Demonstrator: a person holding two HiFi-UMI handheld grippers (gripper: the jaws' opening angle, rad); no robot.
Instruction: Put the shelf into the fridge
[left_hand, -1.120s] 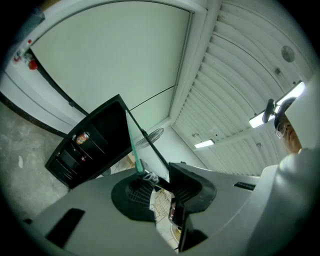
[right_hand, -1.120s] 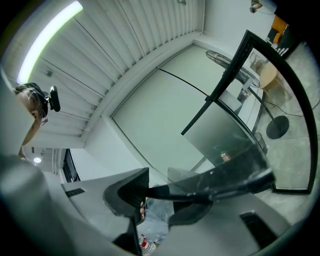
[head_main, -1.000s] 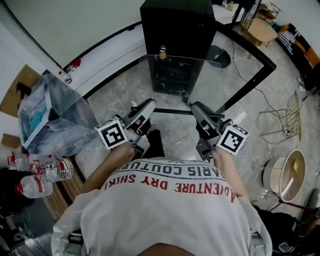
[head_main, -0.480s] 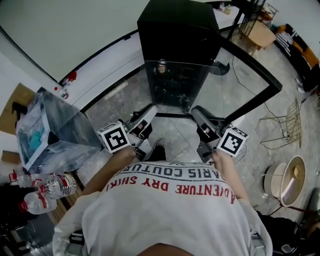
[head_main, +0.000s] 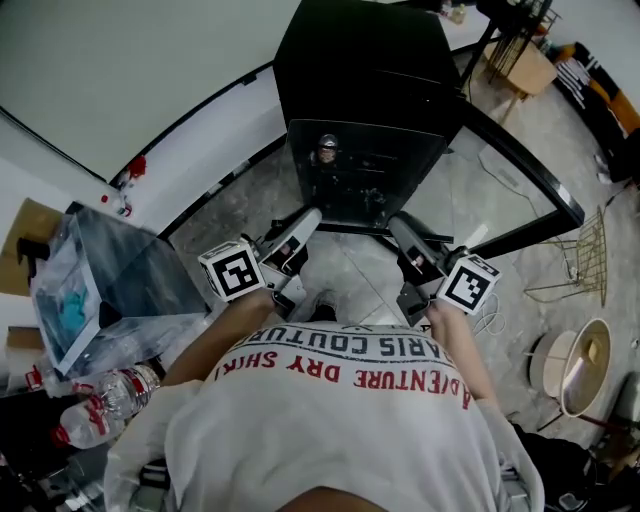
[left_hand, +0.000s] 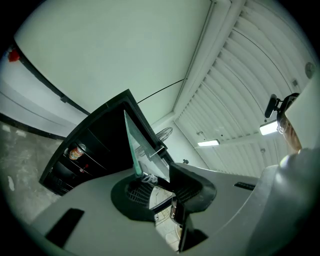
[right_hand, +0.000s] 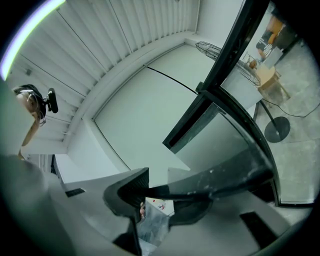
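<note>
Only the head view shows both grippers at once: the left gripper (head_main: 308, 218) and the right gripper (head_main: 402, 224) each clamp the near edge of the glass shelf (head_main: 365, 180). The shelf lies level and its far edge reaches the open front of the fridge (head_main: 360, 60). The left gripper view looks inside, where a can (left_hand: 76, 151) stands. The open door (head_main: 528, 160) is at the right, a plastic bag (head_main: 110, 290) well apart at the left

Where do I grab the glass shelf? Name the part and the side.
Take the glass shelf by its near edge, a corner each, from the side away from the fridge, as the left gripper and right gripper do. The thin pane lies level, so jaws close over its edge, leaving the far edge free.
</note>
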